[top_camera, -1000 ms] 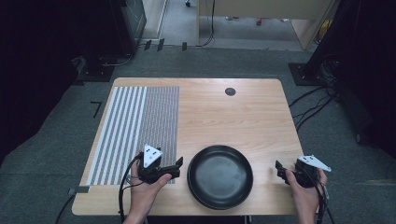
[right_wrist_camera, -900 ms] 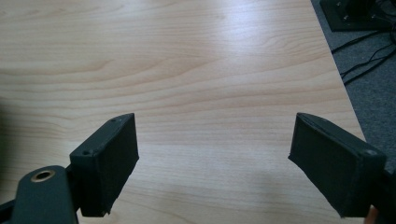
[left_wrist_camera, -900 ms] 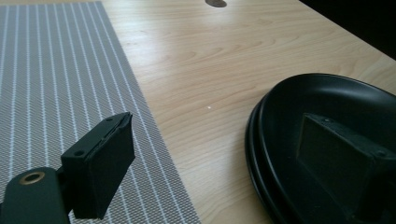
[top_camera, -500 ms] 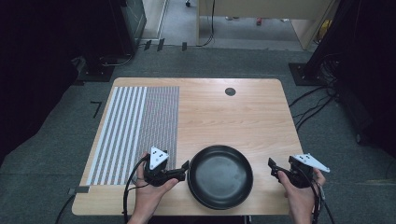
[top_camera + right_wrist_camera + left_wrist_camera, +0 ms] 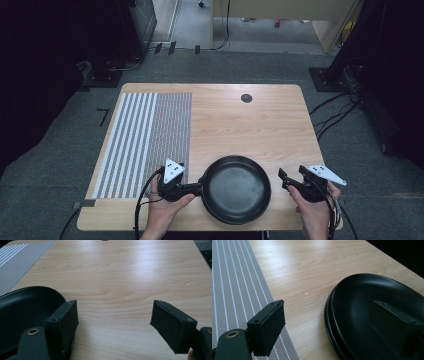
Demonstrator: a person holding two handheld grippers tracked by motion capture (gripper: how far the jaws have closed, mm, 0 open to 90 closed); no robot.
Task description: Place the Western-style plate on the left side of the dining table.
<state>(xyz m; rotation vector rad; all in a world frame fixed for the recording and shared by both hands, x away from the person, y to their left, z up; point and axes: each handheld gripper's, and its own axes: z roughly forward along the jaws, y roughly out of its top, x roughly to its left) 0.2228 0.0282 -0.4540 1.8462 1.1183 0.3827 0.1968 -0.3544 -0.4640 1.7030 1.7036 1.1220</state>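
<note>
My left gripper stands open astride the left rim of the black plate at the table's near edge, a stiff, smooth, likely slippery dish best gripped at its rim, while my right gripper, jaws just narrowing, is open and empty.

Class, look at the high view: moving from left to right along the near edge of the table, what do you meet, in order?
Striped mat → left gripper → black pan → right gripper.
</note>
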